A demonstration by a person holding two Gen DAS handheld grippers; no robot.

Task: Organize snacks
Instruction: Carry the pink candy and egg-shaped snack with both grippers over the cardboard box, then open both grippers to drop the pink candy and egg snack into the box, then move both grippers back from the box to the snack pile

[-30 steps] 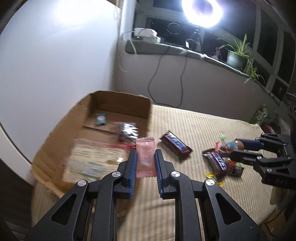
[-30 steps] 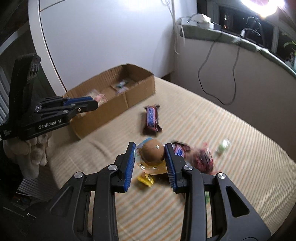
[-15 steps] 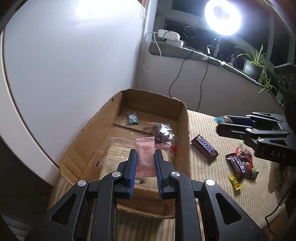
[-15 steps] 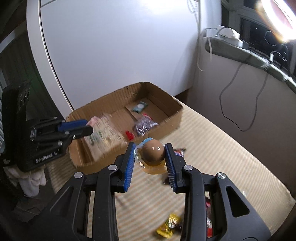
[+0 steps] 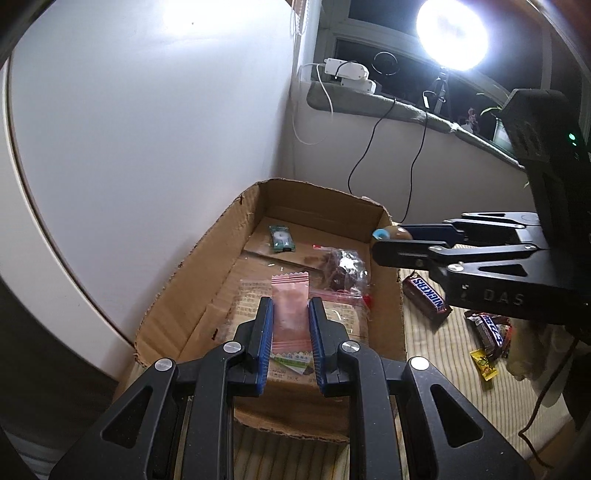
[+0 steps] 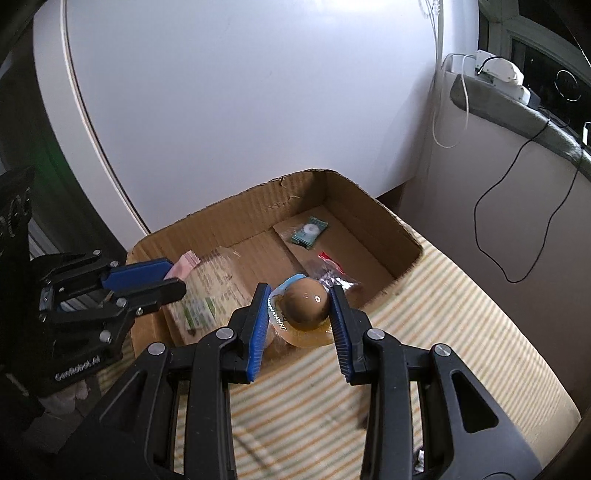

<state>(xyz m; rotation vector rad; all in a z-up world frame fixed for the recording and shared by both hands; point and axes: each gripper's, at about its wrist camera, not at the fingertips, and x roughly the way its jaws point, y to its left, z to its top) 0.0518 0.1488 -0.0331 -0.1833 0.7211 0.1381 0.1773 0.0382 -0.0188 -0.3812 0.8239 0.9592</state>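
Observation:
My left gripper [image 5: 290, 306] is shut on a pink candy sachet [image 5: 290, 314] and hangs over the near half of an open cardboard box [image 5: 221, 258]. My right gripper [image 6: 299, 291] is shut on a brown jelly cup [image 6: 304, 306] with a blue-edged lid, just above the box's near wall. In the left wrist view the right gripper [image 5: 384, 238] reaches in from the right over the box's right wall. In the right wrist view the left gripper [image 6: 173, 275] comes in from the left with the sachet [image 6: 183, 264]. The box [image 6: 369, 206] holds a flat printed packet [image 5: 343, 321], a clear bag of dark sweets [image 5: 341, 267] and a small green packet [image 5: 281, 238].
On the striped mat [image 5: 454, 369] right of the box lie a Snickers bar [image 5: 426, 293], a second bar [image 5: 489, 328] and a yellow sweet [image 5: 484, 363]. A white wall panel stands behind the box. Cables hang from a ledge [image 5: 406, 107] under a bright ring lamp [image 5: 452, 35].
Both grippers have swung left from the snack pile toward the box, each keeping its snack. The right gripper has come over the box's near wall; the left barely moved in the last half second.

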